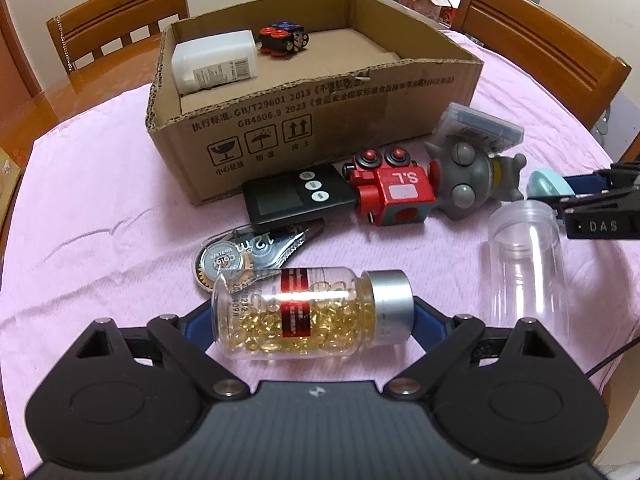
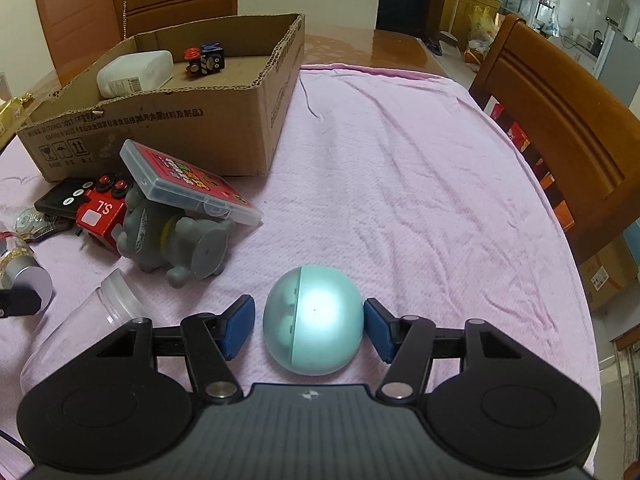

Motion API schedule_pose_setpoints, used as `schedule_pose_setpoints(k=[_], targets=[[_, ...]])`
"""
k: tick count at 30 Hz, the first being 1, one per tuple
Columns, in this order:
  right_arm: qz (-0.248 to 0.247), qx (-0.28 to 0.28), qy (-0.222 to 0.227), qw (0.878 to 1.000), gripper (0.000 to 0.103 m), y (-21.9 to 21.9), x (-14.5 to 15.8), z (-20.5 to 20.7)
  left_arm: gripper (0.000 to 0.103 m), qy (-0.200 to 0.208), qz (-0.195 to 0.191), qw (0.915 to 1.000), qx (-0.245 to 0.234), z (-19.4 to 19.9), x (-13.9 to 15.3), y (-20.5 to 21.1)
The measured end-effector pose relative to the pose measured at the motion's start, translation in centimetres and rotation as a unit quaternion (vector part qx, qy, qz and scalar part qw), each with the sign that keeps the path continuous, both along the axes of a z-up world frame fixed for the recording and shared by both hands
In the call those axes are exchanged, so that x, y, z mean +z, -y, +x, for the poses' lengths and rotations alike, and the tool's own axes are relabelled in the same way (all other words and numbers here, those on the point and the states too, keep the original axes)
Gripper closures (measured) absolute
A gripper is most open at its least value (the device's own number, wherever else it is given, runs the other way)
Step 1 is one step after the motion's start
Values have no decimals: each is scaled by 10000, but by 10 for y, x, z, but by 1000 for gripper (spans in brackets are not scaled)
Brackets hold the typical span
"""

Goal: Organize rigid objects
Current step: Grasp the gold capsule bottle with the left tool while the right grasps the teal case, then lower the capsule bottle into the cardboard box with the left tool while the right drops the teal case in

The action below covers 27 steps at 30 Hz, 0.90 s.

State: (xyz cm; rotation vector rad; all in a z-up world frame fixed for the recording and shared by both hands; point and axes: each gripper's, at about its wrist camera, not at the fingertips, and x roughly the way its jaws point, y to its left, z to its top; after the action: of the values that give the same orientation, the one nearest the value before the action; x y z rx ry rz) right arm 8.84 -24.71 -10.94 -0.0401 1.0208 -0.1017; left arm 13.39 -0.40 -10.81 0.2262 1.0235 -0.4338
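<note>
A clear bottle of golden capsules [image 1: 304, 316] with a silver cap lies crosswise in my left gripper [image 1: 312, 320]. Both blue pads meet its ends, so the gripper is shut on it just above the pink cloth. A teal ball [image 2: 316, 316] rests on the cloth inside my right gripper [image 2: 310, 320]. The right pad [image 2: 376, 328] touches the ball, while the left pad [image 2: 240, 324] stands a sliver off it. The cardboard box [image 1: 320, 120] at the back holds a white container [image 1: 216, 60] and a small red and blue toy [image 1: 282, 40].
In front of the box lie a black timer [image 1: 292, 196], a red robot toy [image 1: 394, 192], a grey figure [image 1: 468, 176], a clear card case [image 2: 188, 180], a correction tape [image 1: 240, 256] and an empty clear jar [image 1: 524, 264]. Wooden chairs [image 2: 560, 128] stand around the table.
</note>
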Motion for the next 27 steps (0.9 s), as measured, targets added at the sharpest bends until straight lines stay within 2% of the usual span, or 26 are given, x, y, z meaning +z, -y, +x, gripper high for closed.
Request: schedule_pose_setpoints(k=[7, 12, 20, 27], targets=[[12, 69, -156, 9999, 45, -1, 3, 3, 11, -215, -152, 9996, 80, 6, 1, -5], [22, 198, -305, 9993, 45, 0, 5, 6, 11, -211, 105, 9996, -162, 4, 8, -1], [-104, 693, -436, 9966, 45, -1, 23, 2, 11, -276, 191, 9977, -596, 3, 41, -3], [-136, 1244, -487, 9909, 45, -3, 56, 0, 11, -58, 235, 9961, -852, 8, 81, -6]])
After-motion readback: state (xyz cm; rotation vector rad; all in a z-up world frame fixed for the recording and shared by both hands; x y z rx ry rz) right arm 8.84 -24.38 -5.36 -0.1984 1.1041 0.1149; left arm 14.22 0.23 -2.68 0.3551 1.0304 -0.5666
